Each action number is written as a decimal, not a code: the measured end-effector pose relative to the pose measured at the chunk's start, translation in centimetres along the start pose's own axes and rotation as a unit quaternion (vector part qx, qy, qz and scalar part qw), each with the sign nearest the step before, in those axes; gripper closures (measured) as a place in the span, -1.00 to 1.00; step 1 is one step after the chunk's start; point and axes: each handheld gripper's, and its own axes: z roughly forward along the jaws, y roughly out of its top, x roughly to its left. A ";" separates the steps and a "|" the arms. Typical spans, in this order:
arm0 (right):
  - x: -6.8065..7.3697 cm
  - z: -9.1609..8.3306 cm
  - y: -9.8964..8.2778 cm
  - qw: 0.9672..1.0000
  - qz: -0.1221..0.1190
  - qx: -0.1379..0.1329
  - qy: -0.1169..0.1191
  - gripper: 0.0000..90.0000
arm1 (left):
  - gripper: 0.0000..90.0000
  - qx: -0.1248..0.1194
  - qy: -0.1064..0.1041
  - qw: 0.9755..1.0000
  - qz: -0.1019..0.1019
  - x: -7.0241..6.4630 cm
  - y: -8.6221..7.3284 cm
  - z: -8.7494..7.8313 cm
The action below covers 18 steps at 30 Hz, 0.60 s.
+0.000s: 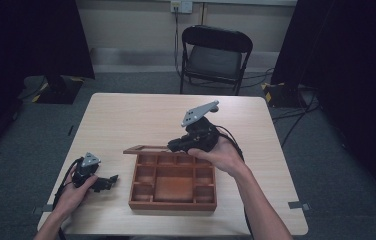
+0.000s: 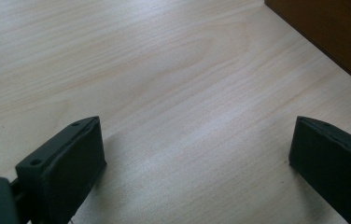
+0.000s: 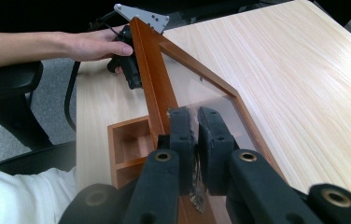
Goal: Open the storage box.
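A brown wooden box (image 1: 172, 204) with several compartments sits open on the table, toward the front. Its lid (image 1: 145, 149), a wooden frame around a clear pane, stands raised at the box's far left corner. My right gripper (image 1: 173, 145) reaches over the back of the box and is shut on that lid. In the right gripper view the two jaws (image 3: 197, 121) pinch the clear pane beside the frame (image 3: 152, 79). My left gripper (image 1: 111, 181) rests low on the table left of the box. Its jaws (image 2: 197, 158) are open, with bare wood between them.
The light wooden table (image 1: 141, 115) is bare behind and beside the box. The box's side wall (image 2: 332, 32) stands just beyond the left gripper. A black folding chair (image 1: 216, 55) stands past the far edge, and cables run across the grey floor at the right.
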 end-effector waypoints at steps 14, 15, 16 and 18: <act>-0.1 0.0 0.0 1.000 0.003 -0.001 0.002 0.89 | -0.94 0.000 0.000 1.000 0.000 0.0 0.0 0.0; -0.1 0.0 0.0 1.000 0.002 -0.001 0.002 0.89 | -0.94 0.000 0.000 1.000 0.000 0.0 0.0 0.0; 0.0 0.0 0.0 1.000 0.002 -0.001 0.002 0.89 | -0.94 0.000 0.000 1.000 0.000 0.0 0.0 0.0; 0.0 0.0 0.0 1.000 0.002 0.000 0.002 0.89 | -0.94 0.000 0.000 1.000 -0.001 0.0 0.0 0.0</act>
